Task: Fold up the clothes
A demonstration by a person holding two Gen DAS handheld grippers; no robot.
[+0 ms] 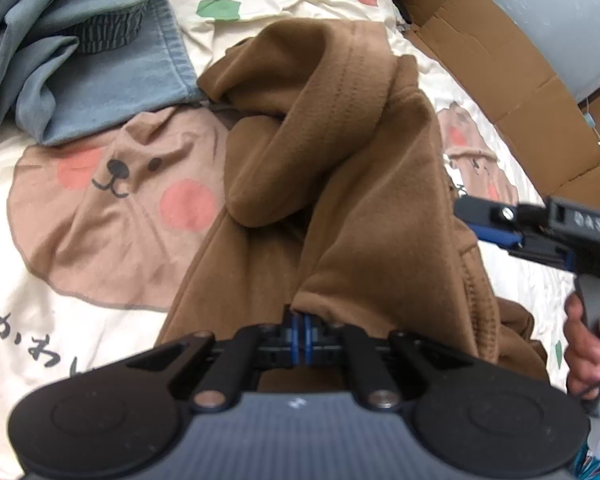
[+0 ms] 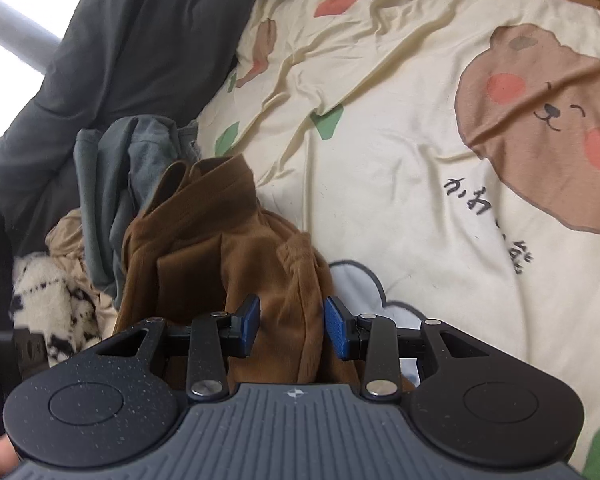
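A brown fleece garment [image 1: 340, 168] lies bunched in thick folds on the bed. My left gripper [image 1: 302, 330] is shut on a fold of its near edge, and the cloth rises away from the blue pads. In the right wrist view the same brown garment [image 2: 204, 240] lies heaped below my right gripper [image 2: 292, 318]. Its jaws stand apart, a ridge of the cloth sits in the gap, and the pads do not press on it. The left wrist view shows the right gripper [image 1: 474, 220] at the garment's right edge, held by a hand [image 1: 584, 340].
A cream bedsheet [image 2: 400, 140] printed with brown bears covers the bed. Blue-grey clothes [image 1: 80, 72] are piled at the far left, beside a dark grey cloth [image 2: 132, 40] and a black-and-white fuzzy item [image 2: 48, 296]. A cardboard box [image 1: 512, 76] borders the bed on the right.
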